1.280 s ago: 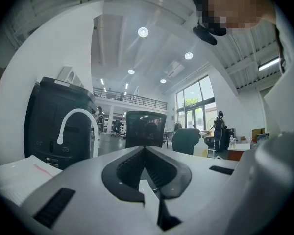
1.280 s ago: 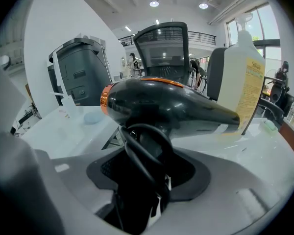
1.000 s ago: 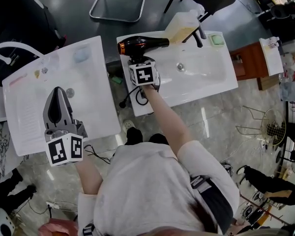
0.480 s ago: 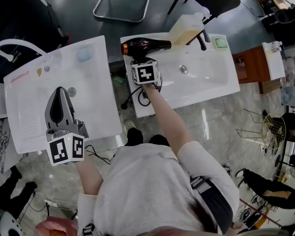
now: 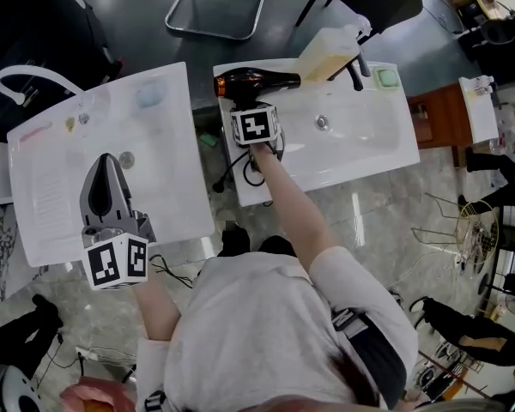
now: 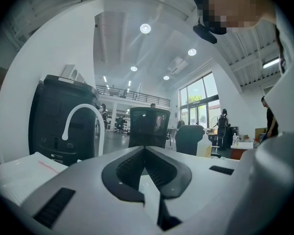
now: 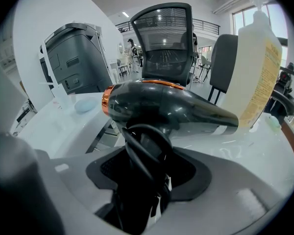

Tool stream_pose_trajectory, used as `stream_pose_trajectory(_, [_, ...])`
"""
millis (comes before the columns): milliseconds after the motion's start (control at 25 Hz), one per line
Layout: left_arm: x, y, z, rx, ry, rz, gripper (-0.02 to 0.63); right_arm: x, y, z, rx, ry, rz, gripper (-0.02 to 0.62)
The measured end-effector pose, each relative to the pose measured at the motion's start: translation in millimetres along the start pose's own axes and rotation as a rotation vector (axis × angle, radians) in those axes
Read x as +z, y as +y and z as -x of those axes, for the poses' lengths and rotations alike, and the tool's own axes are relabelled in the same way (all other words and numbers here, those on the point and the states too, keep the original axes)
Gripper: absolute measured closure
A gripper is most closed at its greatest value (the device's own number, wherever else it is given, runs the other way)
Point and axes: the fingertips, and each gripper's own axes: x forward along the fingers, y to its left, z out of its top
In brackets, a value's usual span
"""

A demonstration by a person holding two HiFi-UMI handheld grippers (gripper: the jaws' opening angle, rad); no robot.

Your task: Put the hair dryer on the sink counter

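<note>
the hair dryer [image 5: 256, 81] lies crosswise at the upper left corner of the sink table [image 5: 378, 154], in the upper centre of the head view. its copper-ringed rear end points left and its black nozzle points right, toward the pale soap bottle [image 5: 330, 51] just beside its tip. whether the body rests on the table surface or sits slightly above it cannot be told.

the right tool [image 5: 247, 106] is closed on the dryer's handle; in the right gripper view the handle and a loop of black cord [image 7: 139, 153] fill the space between the jaws. more cord [image 5: 254, 172] hangs over the table's near edge.

right of the dryer are the basin drain [image 5: 322, 122], a black faucet [image 5: 358, 61] and a green pad [image 5: 386, 77].

the left tool [image 5: 107, 156] is over the second white table [image 5: 167, 204] at the left of the frame, well apart from the dryer. its jaws meet at the tips and hold nothing. a white curved faucet [image 5: 24, 79] stands at that table's upper left.
</note>
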Motion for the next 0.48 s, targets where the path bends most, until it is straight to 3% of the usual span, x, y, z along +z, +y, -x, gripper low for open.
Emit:
stream_pose_trajectory(280, [0.2,-2.0,-1.5,-0.006,-0.004,0.001,0.598,-0.1,-4.4,6.1,-0.016,0.025,-0.021,0.331])
stream_pose_trajectory(480, [0.7,-5.7,-3.0,-0.017,-0.007,0.004,0.598,3.5,-3.2,10.0,0.018,-0.019,-0.056,0.324])
